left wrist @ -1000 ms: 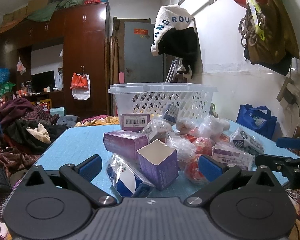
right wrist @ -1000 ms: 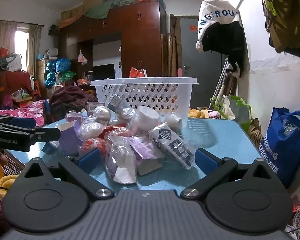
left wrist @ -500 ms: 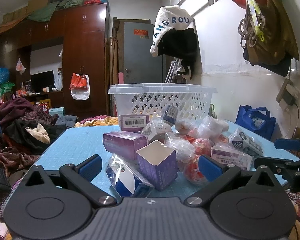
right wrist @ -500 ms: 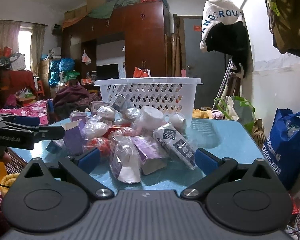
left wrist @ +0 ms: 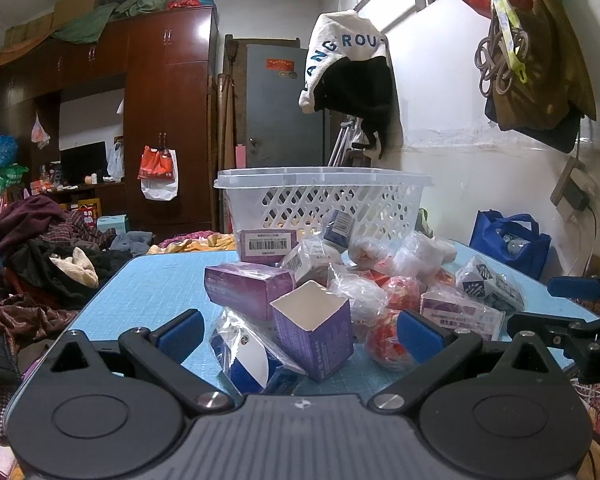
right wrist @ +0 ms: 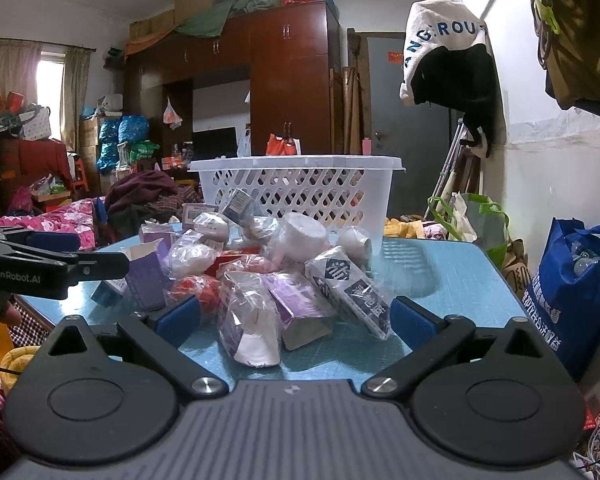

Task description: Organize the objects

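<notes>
A pile of purple boxes, plastic-wrapped packets and red items lies on a blue table (left wrist: 168,272) in front of a white plastic basket (left wrist: 320,196). My left gripper (left wrist: 300,336) is open and empty; an open-topped purple box (left wrist: 314,332) stands between its fingers. My right gripper (right wrist: 296,316) is open and empty, with a wrapped white packet (right wrist: 248,328) and a purple box (right wrist: 300,308) between its fingers. The basket (right wrist: 300,188) and the table (right wrist: 440,276) also show in the right wrist view. Each gripper shows in the other's view, the right one (left wrist: 572,308) and the left one (right wrist: 56,264).
A blue tote bag (right wrist: 576,288) stands on the floor right of the table. Heaped clothes (left wrist: 48,260) lie to the left. A dark wardrobe (left wrist: 168,120) and a grey door (left wrist: 284,108) stand behind. Bags and a cap hang on the right wall (left wrist: 480,184).
Both grippers have barely shifted; the right wrist view has moved slightly nearer the pile. Nothing was taken hold of or let go.
</notes>
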The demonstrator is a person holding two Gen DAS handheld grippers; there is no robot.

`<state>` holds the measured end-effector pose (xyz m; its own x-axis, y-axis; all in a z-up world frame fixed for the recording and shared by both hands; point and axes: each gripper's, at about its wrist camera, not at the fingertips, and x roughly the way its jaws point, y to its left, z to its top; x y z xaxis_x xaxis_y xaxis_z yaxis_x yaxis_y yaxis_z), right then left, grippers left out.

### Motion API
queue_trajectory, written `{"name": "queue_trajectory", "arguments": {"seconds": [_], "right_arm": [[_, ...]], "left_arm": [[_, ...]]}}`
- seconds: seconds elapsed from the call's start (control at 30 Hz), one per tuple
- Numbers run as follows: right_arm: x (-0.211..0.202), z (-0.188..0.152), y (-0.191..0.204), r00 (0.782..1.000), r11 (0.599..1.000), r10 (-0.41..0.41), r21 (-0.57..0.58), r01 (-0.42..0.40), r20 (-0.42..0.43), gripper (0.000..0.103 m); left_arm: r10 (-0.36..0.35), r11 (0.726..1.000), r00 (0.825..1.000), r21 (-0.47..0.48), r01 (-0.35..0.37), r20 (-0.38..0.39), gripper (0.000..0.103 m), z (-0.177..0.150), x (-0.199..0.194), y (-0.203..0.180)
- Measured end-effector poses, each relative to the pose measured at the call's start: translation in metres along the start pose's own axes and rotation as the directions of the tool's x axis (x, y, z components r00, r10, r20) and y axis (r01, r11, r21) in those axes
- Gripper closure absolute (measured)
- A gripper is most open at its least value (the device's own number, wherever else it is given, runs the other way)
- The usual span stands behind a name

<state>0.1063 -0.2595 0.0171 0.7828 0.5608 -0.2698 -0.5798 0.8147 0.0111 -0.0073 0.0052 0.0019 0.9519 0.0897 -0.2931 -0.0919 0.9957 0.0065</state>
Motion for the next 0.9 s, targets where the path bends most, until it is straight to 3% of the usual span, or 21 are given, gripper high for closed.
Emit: {"name": "queue_trajectory", "arguments": {"seconds": [0.9], "right_arm": [[-0.0016, -0.0018, -0.0037, 1.000, 1.000, 0.016, 0.013, -0.016, 0.005, 0.000]], "left_arm": [[-0.004, 1.000, 1.000, 0.004, 0.004, 0.000, 0.000, -0.0011, 0.0008, -0.0011]]}}
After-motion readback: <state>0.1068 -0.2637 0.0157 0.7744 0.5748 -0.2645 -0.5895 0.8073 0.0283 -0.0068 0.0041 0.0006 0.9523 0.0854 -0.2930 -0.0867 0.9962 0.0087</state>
